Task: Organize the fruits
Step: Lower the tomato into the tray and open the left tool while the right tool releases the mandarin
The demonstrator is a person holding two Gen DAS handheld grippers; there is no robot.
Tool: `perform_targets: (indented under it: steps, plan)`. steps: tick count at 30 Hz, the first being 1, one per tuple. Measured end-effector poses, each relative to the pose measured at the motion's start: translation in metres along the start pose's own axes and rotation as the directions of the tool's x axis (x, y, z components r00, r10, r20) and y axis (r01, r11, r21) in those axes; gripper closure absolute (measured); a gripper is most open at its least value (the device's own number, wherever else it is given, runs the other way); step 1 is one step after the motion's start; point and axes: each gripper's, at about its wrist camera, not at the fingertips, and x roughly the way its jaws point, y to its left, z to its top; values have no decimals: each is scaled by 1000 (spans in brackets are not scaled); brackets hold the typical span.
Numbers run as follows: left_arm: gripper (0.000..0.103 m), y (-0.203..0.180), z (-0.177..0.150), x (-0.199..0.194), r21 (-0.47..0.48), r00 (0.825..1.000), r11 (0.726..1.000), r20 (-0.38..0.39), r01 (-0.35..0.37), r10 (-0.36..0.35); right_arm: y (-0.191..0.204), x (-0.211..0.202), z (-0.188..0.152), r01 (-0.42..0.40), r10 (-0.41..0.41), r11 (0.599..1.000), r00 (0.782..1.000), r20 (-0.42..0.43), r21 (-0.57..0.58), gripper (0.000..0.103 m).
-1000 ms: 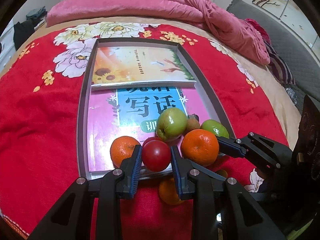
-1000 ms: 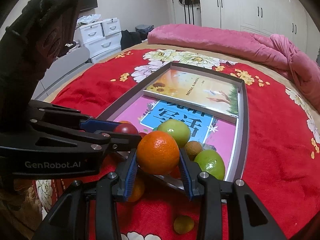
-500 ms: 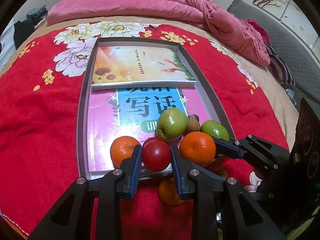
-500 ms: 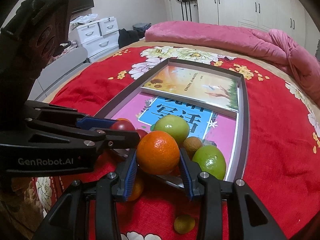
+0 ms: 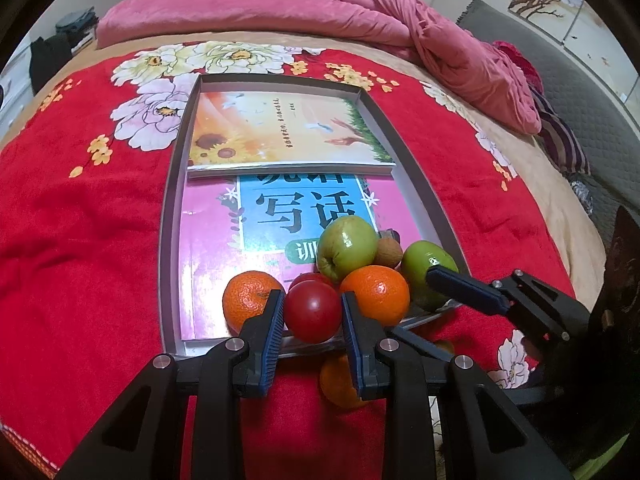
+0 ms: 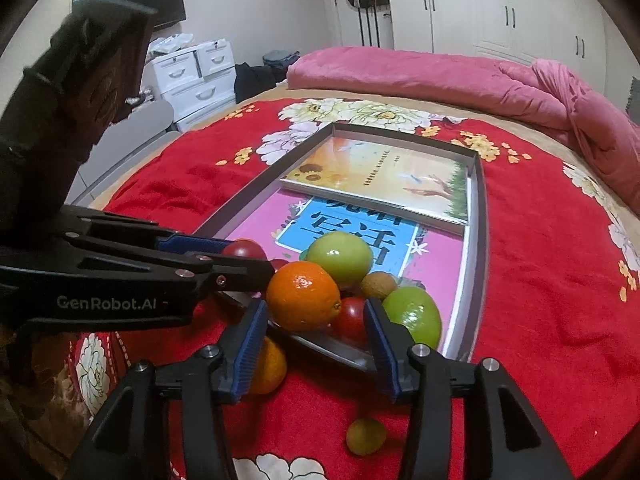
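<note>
The bedspread (image 5: 80, 240) is a red plush cloth with a soft, matt nap and printed flowers. The quilt (image 5: 280, 8) behind it is pink fleece, matt and creased. The tray (image 5: 166, 240) has thin grey walls with a dull, smooth finish; its near rim looks like brushed metal. The two books (image 5: 280, 136) inside carry glossy paper covers. The red tomato (image 5: 312, 312) is smooth and shiny. The orange (image 5: 376, 292) has a dimpled, semi-gloss peel. The green apple (image 5: 348, 246) is waxy and glossy with highlights. The small brown fruit (image 5: 390, 250) is rough and matt. The gripper fingers (image 5: 268, 340) are matt black plastic with ribbed blue pads and bright metal screw heads.
</note>
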Motion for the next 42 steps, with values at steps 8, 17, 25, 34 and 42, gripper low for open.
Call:
perform_targets:
  steps: [8, 17, 25, 34, 42]
  plan:
    - [73, 0, -1, -1, 5, 1000, 1000, 1, 0, 0, -5, -16, 0, 10, -10, 1000, 999, 39, 18, 48]
    - [73, 0, -1, -11, 7, 1000, 1000, 18, 2, -2, -7, -27, 1, 24, -27, 999, 997, 74, 29, 45]
    - [66, -1, 1, -25, 7, 999, 1000, 51, 3, -3, -14, -40, 2, 40, -47, 997, 992, 121, 64, 35]
    - [53, -5, 4, -38, 9, 997, 1000, 78, 9, -9, -23, -50, 5, 56, -72, 993, 985, 156, 104, 30]
    - [43, -8, 5, -48, 14, 996, 1000, 93, 9, -11, -32, -62, 3, 68, -93, 987, 981, 169, 144, 25]
